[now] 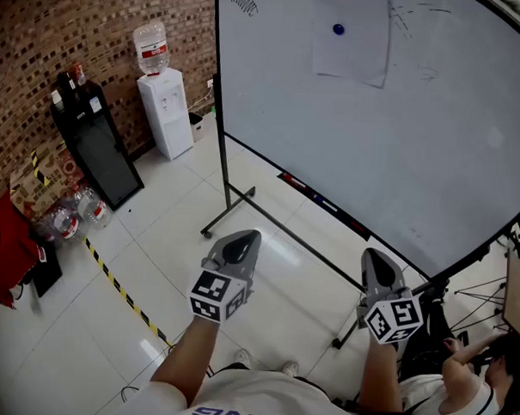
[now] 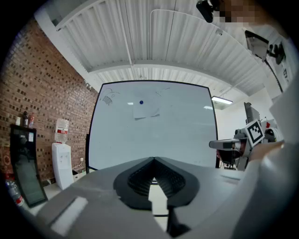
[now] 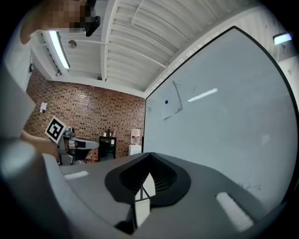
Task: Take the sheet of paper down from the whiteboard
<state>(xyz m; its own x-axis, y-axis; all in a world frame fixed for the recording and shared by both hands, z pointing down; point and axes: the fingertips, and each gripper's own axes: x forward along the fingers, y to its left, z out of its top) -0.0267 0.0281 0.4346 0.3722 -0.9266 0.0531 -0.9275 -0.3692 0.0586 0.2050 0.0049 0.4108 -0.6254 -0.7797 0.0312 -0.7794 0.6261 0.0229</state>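
A: Where does the head view sit?
B: High, facing steeply down past the left gripper (image 1: 244, 238) and right gripper (image 1: 376, 257) to the far whiteboard (image 1: 400, 148).
A: And the gripper views?
B: Low, level along their fingers (image 2: 138, 179). All three share that whiteboard, the right one seemingly at a slant.

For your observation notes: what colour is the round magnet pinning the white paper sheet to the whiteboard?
The round magnet is blue, clearest in the head view.

The grey right gripper (image 3: 148, 157) is squeezed closed. A white paper sheet (image 3: 171, 108) hangs under a blue round magnet (image 3: 166, 101) on the big whiteboard (image 3: 224, 126).
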